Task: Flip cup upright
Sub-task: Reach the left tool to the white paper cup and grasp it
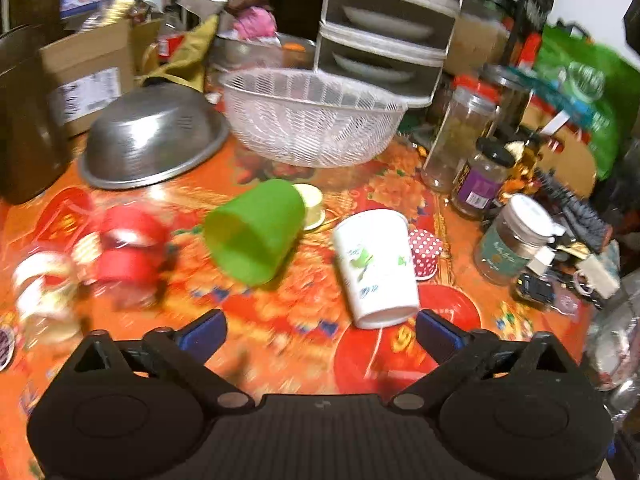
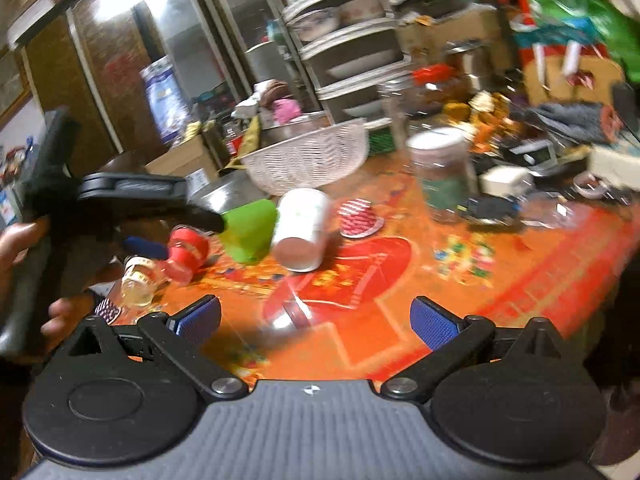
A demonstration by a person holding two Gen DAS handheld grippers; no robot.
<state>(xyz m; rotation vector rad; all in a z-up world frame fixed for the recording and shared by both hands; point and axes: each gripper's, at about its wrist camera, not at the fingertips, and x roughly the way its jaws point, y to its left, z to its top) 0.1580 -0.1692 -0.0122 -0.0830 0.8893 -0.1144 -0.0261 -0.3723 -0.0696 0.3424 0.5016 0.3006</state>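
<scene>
Both claws empty. My left gripper [image 1: 322, 330] has its jaws spread wide, nothing between the blue pads; my right gripper [image 2: 316, 320] is likewise wide open and holding nothing. Two candidates for the cup: the green cup [image 1: 256, 232] lies on its side near mid-table, mouth toward my left claw, and the white paper cup [image 1: 376, 268] stands mouth-down just beside it, close to my left claw's right-hand finger. I judge one of these is the target but cannot tell which from here. Risks as I see them: the green cup is round and lying loose, so a glancing touch could roll it into the red-lidded jars [image 1: 128, 248] at its left or toward the white mesh basket [image 1: 312, 116] behind. The paper cup is light and thin-walled; too hard a squeeze would crush it, and a clumsy tip could knock the small polka-dot cup [image 1: 426, 254] touching its far side. Both views are smeared by motion, so closing now risks a missed grasp. Surface: a glossy orange-red floral tablecloth [image 1: 288, 332], probably slippery. Room: a crowded kitchen table, overturned steel bowl [image 1: 152, 136], glass jars [image 1: 484, 184] at right, a plate rack [image 1: 384, 32] behind, boxes and a green bag beyond.
</scene>
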